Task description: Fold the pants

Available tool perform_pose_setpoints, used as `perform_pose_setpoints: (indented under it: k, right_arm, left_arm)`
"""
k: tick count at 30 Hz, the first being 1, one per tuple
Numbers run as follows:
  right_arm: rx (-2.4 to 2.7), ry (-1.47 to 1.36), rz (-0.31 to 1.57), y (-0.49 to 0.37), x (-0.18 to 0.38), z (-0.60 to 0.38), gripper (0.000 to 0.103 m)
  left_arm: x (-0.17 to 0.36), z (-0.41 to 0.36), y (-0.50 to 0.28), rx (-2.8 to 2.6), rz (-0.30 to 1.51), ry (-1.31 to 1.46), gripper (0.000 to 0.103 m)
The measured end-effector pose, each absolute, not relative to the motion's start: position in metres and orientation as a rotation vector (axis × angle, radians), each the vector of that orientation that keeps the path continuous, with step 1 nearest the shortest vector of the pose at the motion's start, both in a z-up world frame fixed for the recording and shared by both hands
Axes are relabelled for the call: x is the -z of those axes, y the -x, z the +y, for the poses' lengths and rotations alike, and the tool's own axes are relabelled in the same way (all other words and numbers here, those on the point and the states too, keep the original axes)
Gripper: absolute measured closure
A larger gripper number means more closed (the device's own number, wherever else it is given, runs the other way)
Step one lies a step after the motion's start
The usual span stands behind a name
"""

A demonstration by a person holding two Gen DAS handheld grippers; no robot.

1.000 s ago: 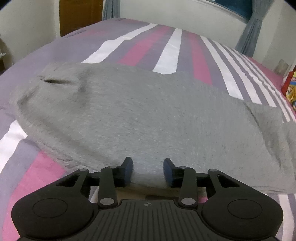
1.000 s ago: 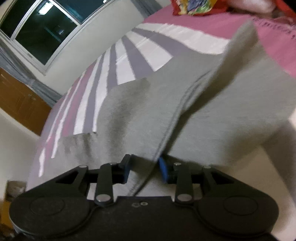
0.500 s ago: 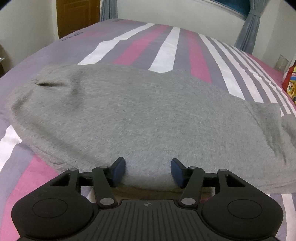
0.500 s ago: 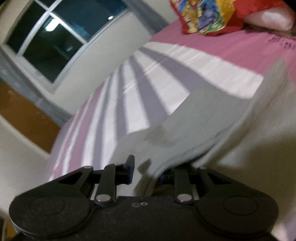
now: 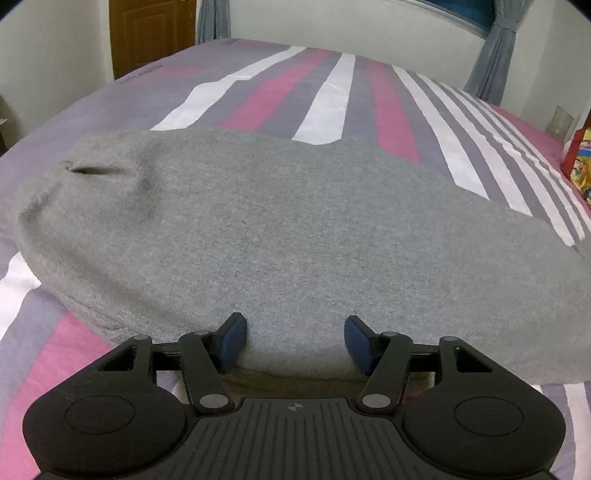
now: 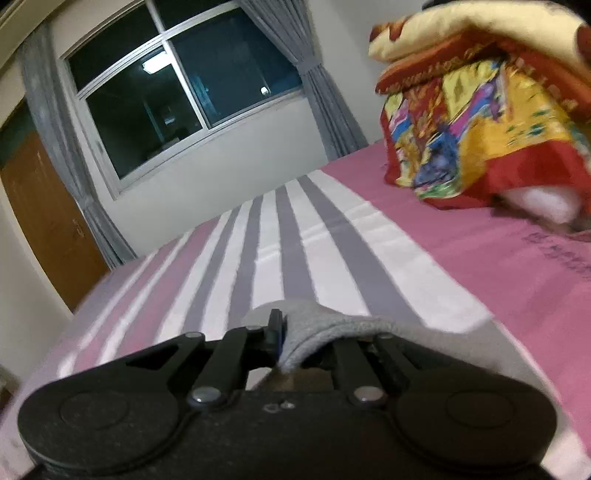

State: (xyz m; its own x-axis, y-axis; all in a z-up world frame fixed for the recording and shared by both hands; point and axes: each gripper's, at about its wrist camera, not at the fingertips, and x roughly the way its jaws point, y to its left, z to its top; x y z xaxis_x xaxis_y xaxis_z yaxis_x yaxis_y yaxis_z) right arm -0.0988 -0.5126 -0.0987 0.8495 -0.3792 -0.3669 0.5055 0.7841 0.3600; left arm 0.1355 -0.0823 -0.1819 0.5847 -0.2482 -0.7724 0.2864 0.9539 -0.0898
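Note:
Grey pants (image 5: 280, 236) lie folded across the striped bed, filling the middle of the left wrist view. My left gripper (image 5: 295, 341) is open, its blue pads at the near edge of the pants, with nothing between them. In the right wrist view my right gripper (image 6: 295, 336) holds a fold of the grey pants (image 6: 332, 328) draped over its fingers; only the left fingertip (image 6: 275, 330) shows, the other is hidden under the cloth. The rest of the pants is out of that view.
The bed sheet (image 5: 332, 96) has pink, white and purple stripes. A colourful red and yellow quilt (image 6: 476, 122) is piled at the head of the bed on the right. A window (image 6: 177, 88), curtains and a wooden door (image 5: 147, 33) line the walls.
My left gripper has opened wider and the pants lie flatter below it. My right gripper has swung with the pant end, so the view shows the bed and quilt instead of the lifted cloth.

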Motion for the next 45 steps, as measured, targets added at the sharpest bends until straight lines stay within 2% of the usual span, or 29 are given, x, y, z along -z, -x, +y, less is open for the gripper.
perform_pose_setpoints:
  k: [3,6,7,8,9,15,21,22,26,30,32,33,35,37,39,40,42,45]
  right_arm:
    - [0.525,-0.451,0.404,0.123,0.134,-0.504,0.096]
    - [0.537,-0.608,0.526,0.136,0.168,-0.518,0.095]
    - [0.533,-0.653,0.512,0.141,0.171,-0.522,0.093]
    - [0.527,-0.685,0.491,0.144,0.17,-0.526,0.084]
    - [0.52,-0.711,0.468,0.146,0.166,-0.53,0.082]
    - [0.486,-0.84,0.327,0.149,0.143,-0.564,0.079]
    - [0.466,-0.927,0.28,0.152,0.131,-0.591,0.08]
    - [0.463,-0.897,0.26,0.155,0.124,-0.584,0.094]
    - [0.515,-0.525,0.164,0.165,0.089,-0.544,0.097]
    - [0.638,-0.584,0.413,0.163,0.137,-0.557,0.096]
    - [0.658,-0.661,0.528,0.165,0.163,-0.567,0.094]
    - [0.653,-0.685,0.511,0.17,0.167,-0.568,0.093]
    - [0.657,-0.704,0.491,0.176,0.162,-0.569,0.082]
    - [0.643,-0.716,0.49,0.18,0.158,-0.569,0.077]
    - [0.622,-0.729,0.498,0.183,0.158,-0.57,0.081]
    - [0.615,-0.731,0.506,0.183,0.163,-0.574,0.09]
    - [0.602,-0.729,0.506,0.182,0.163,-0.577,0.096]
    - [0.596,-0.676,0.502,0.186,0.158,-0.565,0.097]
  left_arm:
    - [0.182,-0.083,-0.136,0.315,0.89,-0.055,0.042]
    - [0.182,-0.084,-0.135,0.313,0.889,-0.055,0.042]
    - [0.182,-0.084,-0.135,0.314,0.888,-0.058,0.042]
    - [0.182,-0.084,-0.135,0.314,0.887,-0.062,0.042]
    - [0.182,-0.084,-0.134,0.313,0.887,-0.064,0.042]
    - [0.182,-0.088,-0.133,0.302,0.886,-0.074,0.042]
    - [0.181,-0.089,-0.133,0.301,0.887,-0.081,0.042]
    - [0.181,-0.089,-0.133,0.301,0.887,-0.08,0.042]
    - [0.182,-0.089,-0.133,0.297,0.883,-0.085,0.041]
    - [0.182,-0.089,-0.133,0.295,0.881,-0.085,0.041]
    - [0.182,-0.088,-0.133,0.3,0.881,-0.086,0.041]
    - [0.182,-0.088,-0.133,0.303,0.882,-0.088,0.041]
    - [0.182,-0.088,-0.133,0.304,0.883,-0.086,0.041]
    - [0.182,-0.088,-0.133,0.301,0.88,-0.087,0.041]
    - [0.183,-0.088,-0.132,0.299,0.874,-0.088,0.04]
    - [0.183,-0.089,-0.132,0.299,0.872,-0.091,0.04]
    - [0.183,-0.09,-0.131,0.3,0.872,-0.095,0.04]
    - [0.183,-0.09,-0.132,0.308,0.875,-0.104,0.04]
